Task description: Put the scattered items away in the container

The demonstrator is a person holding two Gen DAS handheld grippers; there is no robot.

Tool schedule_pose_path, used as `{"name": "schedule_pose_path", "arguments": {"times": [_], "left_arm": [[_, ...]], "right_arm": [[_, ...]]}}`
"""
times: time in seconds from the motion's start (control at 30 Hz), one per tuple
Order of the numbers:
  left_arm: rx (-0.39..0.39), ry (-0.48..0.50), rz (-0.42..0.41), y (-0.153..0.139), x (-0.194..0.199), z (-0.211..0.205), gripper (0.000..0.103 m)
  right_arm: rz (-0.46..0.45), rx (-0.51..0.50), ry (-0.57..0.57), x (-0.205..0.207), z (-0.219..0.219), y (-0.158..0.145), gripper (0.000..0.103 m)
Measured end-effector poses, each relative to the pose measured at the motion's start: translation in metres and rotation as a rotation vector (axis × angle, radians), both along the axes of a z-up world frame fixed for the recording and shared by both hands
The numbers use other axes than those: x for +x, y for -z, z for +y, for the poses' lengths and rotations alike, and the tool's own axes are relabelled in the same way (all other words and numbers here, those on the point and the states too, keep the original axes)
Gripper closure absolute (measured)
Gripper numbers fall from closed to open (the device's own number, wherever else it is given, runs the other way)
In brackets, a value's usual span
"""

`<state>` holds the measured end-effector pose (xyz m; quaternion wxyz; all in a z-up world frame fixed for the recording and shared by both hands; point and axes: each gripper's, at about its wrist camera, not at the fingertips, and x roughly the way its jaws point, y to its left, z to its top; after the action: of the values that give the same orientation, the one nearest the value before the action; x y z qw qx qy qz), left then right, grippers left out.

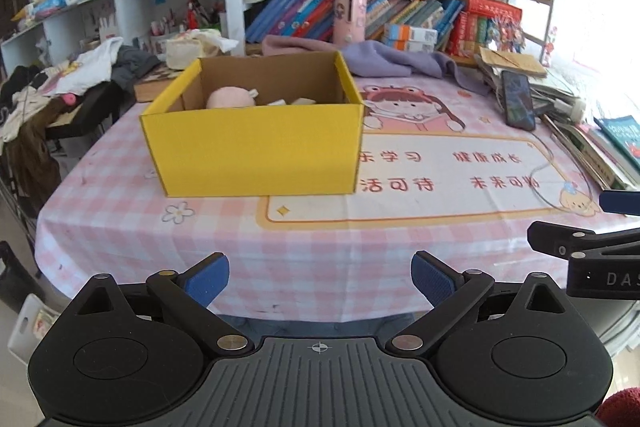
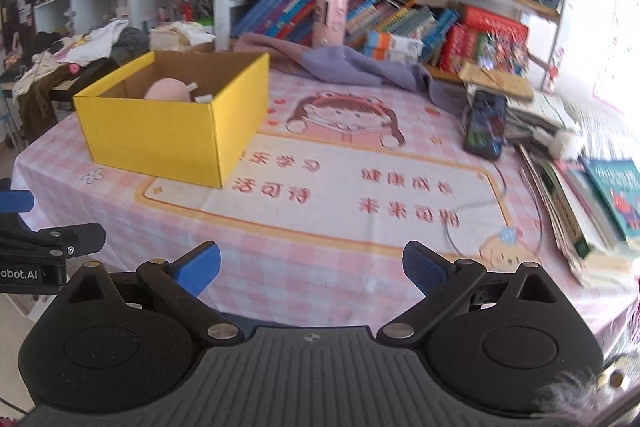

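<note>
Grippers first: we hold the left hand-held gripper (image 1: pixel 320 277) and the right hand-held gripper (image 2: pixel 311 267) low at the near edge of the desk (image 1: pixel 304 251), both with blue-padded fingers spread wide and nothing between them. We judge this a resting pose, since no loose item lies on the pink checked cloth just ahead of either one.

Ahead of the left hand-held gripper and slightly to its left stands the yellow cardboard box (image 1: pixel 256 151), open at the top. From the right hand-held gripper the same box sits ahead and well off to the left. Inside it we see a pink plush toy (image 1: pixel 231 97) and pale objects too hidden to name, so the tidying looks mostly done.

Ahead to the right, well apart from the box, a smartphone (image 1: pixel 518 100) rests against stacked books (image 2: pixel 592 211).
</note>
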<state>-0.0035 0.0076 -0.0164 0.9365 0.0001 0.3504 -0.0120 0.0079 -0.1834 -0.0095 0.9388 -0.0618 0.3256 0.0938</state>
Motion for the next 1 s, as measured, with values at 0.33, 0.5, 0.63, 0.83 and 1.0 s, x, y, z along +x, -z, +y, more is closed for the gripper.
{"name": "schedule_pose_path", "arguments": {"times": [0.33,0.5,0.63,0.83,1.0], "left_arm": [[0.039,0.04,0.035,0.003,-0.003,-0.019,0.004],[0.036,0.046,0.053,0.005,-0.003,-0.02,0.004],[0.027,0.047,0.055,0.006,-0.004,-0.02,0.004],[0.015,0.056,0.063,0.007,-0.003,-0.02,0.004],[0.006,0.05,0.072,0.009,-0.001,-0.019,0.004]], "right_arm": [[0.021,0.009,0.02,-0.005,-0.009,0.003,0.003],[0.035,0.003,0.007,-0.006,-0.008,0.004,0.003],[0.043,0.004,0.006,-0.005,-0.008,0.005,0.003],[0.046,0.006,0.008,-0.005,-0.009,0.005,0.002],[0.056,0.006,0.006,-0.005,-0.009,0.007,0.002]]}}
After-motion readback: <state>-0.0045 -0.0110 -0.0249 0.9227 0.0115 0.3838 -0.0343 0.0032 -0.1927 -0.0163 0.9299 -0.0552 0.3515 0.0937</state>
